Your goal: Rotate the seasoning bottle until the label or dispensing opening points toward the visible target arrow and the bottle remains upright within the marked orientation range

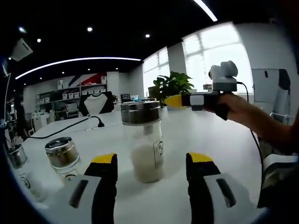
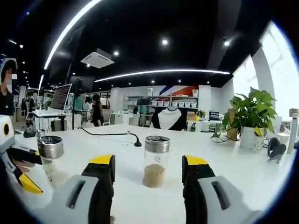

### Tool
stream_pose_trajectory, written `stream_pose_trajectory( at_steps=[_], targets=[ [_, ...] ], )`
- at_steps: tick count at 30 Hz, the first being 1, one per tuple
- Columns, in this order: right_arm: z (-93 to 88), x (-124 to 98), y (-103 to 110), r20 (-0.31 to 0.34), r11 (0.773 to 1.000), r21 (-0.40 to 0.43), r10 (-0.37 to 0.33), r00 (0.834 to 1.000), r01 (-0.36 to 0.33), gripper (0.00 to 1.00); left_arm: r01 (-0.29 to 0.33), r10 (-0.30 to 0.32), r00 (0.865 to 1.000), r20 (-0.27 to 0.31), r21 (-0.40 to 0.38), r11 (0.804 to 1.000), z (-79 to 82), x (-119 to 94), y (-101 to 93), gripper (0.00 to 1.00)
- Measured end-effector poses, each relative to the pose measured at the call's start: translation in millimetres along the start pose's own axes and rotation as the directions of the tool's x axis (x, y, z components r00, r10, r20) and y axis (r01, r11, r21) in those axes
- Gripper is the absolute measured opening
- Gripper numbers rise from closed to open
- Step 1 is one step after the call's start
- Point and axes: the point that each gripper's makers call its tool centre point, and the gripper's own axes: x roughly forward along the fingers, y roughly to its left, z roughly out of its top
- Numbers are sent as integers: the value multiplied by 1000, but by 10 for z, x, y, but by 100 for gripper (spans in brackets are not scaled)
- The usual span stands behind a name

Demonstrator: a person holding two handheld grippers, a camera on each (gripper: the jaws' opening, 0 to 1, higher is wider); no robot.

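Seasoning bottle (image 1: 146, 142) with pale powder and a metal lid stands upright on the white table (image 1: 210, 140), just ahead of the left gripper (image 1: 152, 170) and between its yellow-tipped jaws — jaws spread wide, touching nothing. Two more shaker jars (image 1: 63, 158) off to that gripper's left. Right gripper (image 2: 147, 172) likewise spread apart and empty; a jar of brown seasoning (image 2: 155, 161) sits upright ahead of its gap. Another metal-lidded jar (image 2: 50, 156) to its left. Potted plant (image 2: 252, 116) beyond, right.
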Motion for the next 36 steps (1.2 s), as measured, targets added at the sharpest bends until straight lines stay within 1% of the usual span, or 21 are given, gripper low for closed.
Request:
stream_pose_trajectory(
  at_steps=[2,5,7,10,16,23,24,27,36],
  targets=[
    [-4,37,-12,-1,1000,6,3,1000,-3,57,-2,2,1000,-2,4,1000,-17,33,14,55],
    [-3,66,-22,-2,1000,9,5,1000,-5,57,-15,15,1000,-8,34,999,-32,67,53,49],
    [-5,53,-11,-2,1000,10,6,1000,-6,57,-11,11,1000,-12,42,999,-41,96,70,48],
    [-19,72,-19,-5,1000,14,8,1000,-8,57,2,-2,1000,-16,36,999,-51,121,80,44],
    [-51,99,-48,-13,1000,14,7,1000,-7,57,35,-34,999,-25,61,998,-65,157,84,37],
    [-80,131,-44,-19,1000,17,12,1000,-12,57,73,-72,997,-30,61,995,-61,152,95,37],
    [-88,144,-35,-21,1000,18,16,1000,-16,57,86,-84,996,-32,72,994,-63,150,93,37],
    [-110,168,-6,-30,999,21,26,999,-25,57,111,-109,994,-31,67,992,-59,145,103,36],
    [-86,202,25,-23,999,18,29,999,-28,57,172,-171,985,-25,60,983,-56,168,122,35]
  ],
)
